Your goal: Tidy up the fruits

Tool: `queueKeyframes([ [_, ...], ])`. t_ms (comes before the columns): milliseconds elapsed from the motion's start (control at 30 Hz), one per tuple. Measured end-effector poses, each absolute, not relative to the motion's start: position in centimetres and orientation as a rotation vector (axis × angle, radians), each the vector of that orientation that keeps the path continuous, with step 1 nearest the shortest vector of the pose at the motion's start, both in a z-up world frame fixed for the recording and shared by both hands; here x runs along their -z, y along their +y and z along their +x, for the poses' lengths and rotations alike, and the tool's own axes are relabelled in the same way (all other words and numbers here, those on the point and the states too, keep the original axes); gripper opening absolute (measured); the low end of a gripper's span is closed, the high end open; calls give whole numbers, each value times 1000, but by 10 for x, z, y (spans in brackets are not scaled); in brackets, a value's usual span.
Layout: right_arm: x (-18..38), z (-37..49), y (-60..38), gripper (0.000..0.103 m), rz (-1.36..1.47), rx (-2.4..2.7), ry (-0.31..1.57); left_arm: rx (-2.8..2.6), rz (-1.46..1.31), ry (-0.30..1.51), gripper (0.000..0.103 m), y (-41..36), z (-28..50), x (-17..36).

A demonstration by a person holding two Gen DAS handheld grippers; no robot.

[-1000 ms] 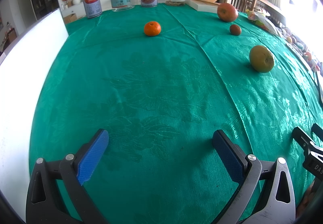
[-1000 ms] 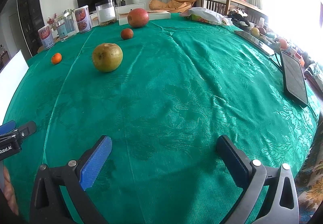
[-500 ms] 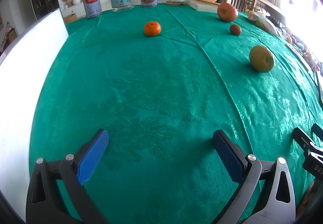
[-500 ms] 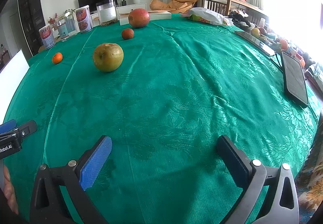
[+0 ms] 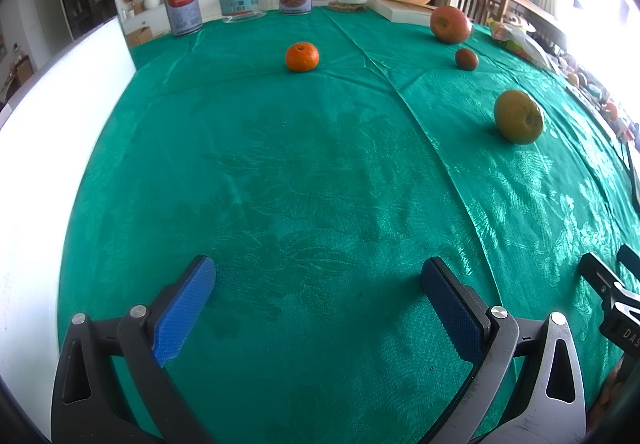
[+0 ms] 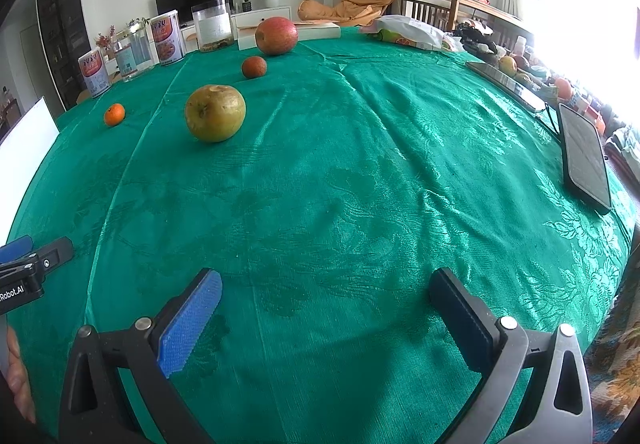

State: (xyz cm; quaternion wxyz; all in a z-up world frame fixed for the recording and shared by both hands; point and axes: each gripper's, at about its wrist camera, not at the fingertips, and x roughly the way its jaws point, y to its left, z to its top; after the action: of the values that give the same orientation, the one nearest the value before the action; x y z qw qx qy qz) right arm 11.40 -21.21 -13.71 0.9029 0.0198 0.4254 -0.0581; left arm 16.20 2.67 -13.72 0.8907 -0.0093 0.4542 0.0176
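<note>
With both the left tongs (image 5: 318, 282) and right tongs (image 6: 326, 296) spread wide and empty near the worktop (image 5: 320, 183) edge, the far, scattered round fruits, notably the yellow-green apple (image 6: 215, 113), may roll if nudged off-centre.

1. Daylight poured in from the right, blowing the bright window (image 6: 600, 23) out to white.
2. The shiny green patterned tablecloth (image 5: 320, 171) caught glare along its right-hand folds.
3. Soft shadows lay under the gripper fingers.
4. Fisheye distortion bowed the table, and the corners went dark.
</note>
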Motion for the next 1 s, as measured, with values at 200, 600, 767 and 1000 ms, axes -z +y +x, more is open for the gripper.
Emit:
queueKeyframes([
  [200,138,115,-211,103,40,118,880,-1,-10,968,102,29,163,135],
  [600,139,118,-209,103,29,103,883,-37,-114,947,100,57,294,98],
  [767,139,118,-208,103,27,98,882,-98,-118,927,95,61,342,110],
  [1000,140,118,-208,103,28,102,884,-73,-36,915,30,54,346,125],
])
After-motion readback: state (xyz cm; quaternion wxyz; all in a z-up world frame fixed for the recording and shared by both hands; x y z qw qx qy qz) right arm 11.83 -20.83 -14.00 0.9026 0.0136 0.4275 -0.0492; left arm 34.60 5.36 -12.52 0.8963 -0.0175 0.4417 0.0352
